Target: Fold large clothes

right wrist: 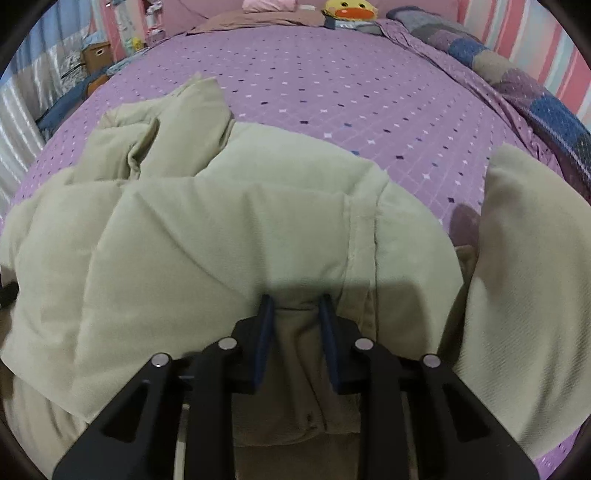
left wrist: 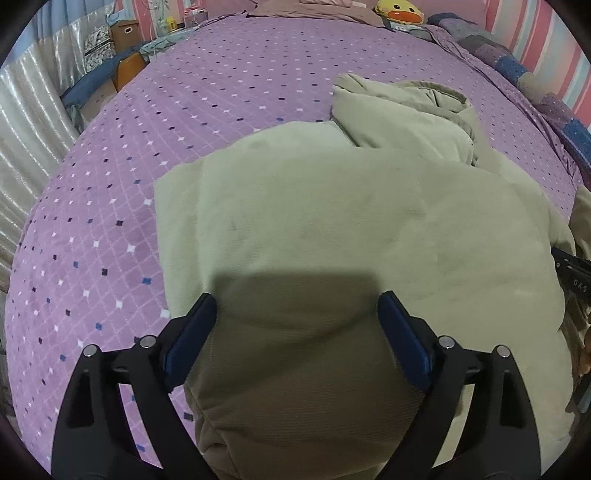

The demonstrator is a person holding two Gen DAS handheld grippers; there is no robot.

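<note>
Big beige garment [left wrist: 332, 221] spread on purple bedspread [left wrist: 110, 229]. Left gripper [left wrist: 297, 299] spread wide above garment. Right gripper [right wrist: 295, 299] narrow, cloth fold between fingers; grip unclear.

So the bedspread [left wrist: 221, 110] is lilac-purple with a thin pale diamond grid, dotted with little white, navy and blue diamonds. The big garment [left wrist: 332, 229] on it is a plain pale sage-beige, no print, darker olive where shadow falls at 6 o'clock. Both grippers are black with blue pads [left wrist: 192, 339], plus 4 silver pins each. At 12 o'clock there's a yellow duck plush [right wrist: 347, 9] with an orange beak. The wall at 2 o'clock has pink, white and pale blue stripes [right wrist: 517, 37], with a blue-grey-purple patchwork quilt [right wrist: 480, 55] below it.
</note>
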